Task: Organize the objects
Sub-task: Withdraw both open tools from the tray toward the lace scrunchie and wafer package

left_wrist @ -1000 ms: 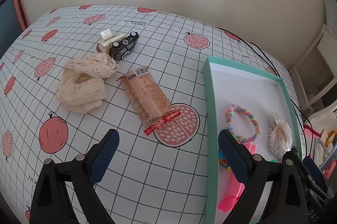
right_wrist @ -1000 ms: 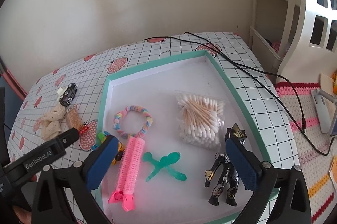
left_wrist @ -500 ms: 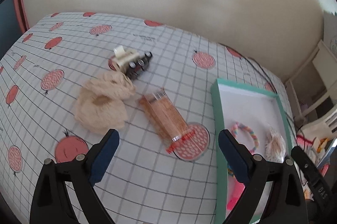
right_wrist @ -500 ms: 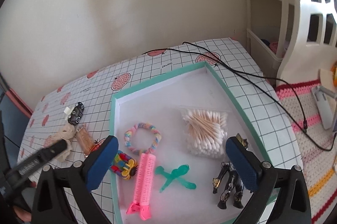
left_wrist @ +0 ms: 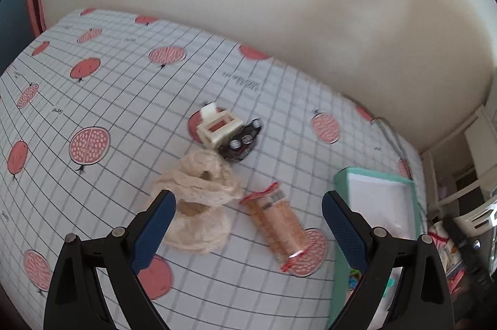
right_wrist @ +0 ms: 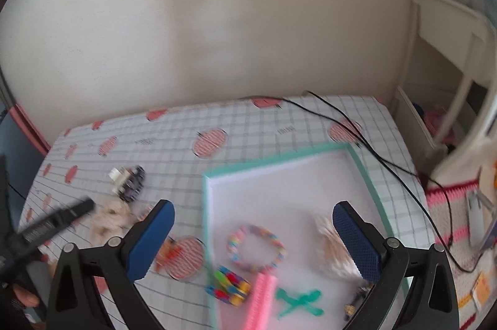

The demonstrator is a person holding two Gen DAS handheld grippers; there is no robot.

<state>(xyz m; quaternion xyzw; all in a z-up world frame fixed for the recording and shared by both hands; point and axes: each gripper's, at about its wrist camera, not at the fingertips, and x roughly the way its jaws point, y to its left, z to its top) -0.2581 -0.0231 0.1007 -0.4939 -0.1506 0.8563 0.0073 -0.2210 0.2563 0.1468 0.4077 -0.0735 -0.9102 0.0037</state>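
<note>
Both the left gripper (left_wrist: 248,224) and the right gripper (right_wrist: 253,232) have their jaws wide apart, gripping and touching nothing. On the tabletop (left_wrist: 124,88) lie one cream lace scrunchie (left_wrist: 198,199), one snack packet (left_wrist: 278,226), one toy car (left_wrist: 242,142) and one white clip (left_wrist: 217,126). The teal-rimmed tray (right_wrist: 368,174) holds one rainbow bracelet (right_wrist: 256,247), one pink hair roller (right_wrist: 262,299) and one green clip (right_wrist: 299,302).

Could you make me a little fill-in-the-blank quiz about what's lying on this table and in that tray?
1. The white clip lies touching a small black toy ____.
2. The rim of the tray is coloured ____.
3. The rainbow bracelet lies ____ the tray.
4. The cream lace cloth lies on a tablecloth printed with a black grid and red ____.

Missing words: car; teal; inside; pomegranates
</note>
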